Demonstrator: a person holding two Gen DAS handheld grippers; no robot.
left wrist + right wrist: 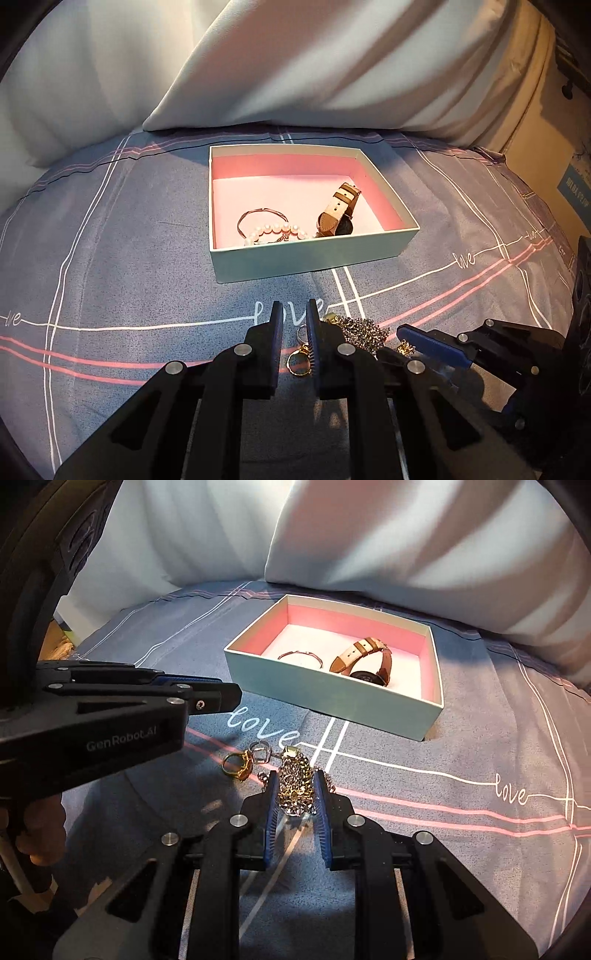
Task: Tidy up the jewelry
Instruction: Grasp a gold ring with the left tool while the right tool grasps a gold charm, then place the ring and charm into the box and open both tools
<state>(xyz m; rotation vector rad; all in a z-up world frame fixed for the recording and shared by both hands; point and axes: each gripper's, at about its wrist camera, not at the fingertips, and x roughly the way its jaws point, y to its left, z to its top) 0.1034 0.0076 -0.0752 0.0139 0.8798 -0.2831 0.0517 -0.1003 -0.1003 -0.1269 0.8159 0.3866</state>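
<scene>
**Cloth, card, and glinting metal**

The grey woven bedsheet [424, 746] is showing a matt, slightly fuzzy nap under its printed pink and white lines. The mint-green paperboard box [332, 701] is looking smooth and matt, its pink lining [295, 166] likewise. Inside, the tan leather watch strap [362, 653] is lying dull-finished beside glossy white pearl beads [275, 230]. The gold-and-silver metal chain heap [293, 779] is glinting brightly. The right claw [294, 794] is showing matt black plastic with ribbed blue pads [271, 827].

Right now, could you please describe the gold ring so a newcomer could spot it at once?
Find the open box on the grey bedspread. In front of it, outside, lies a loose heap: a chain pile, a silver ring. The gold ring is leftmost, the only yellow band with an amber stone.
</scene>
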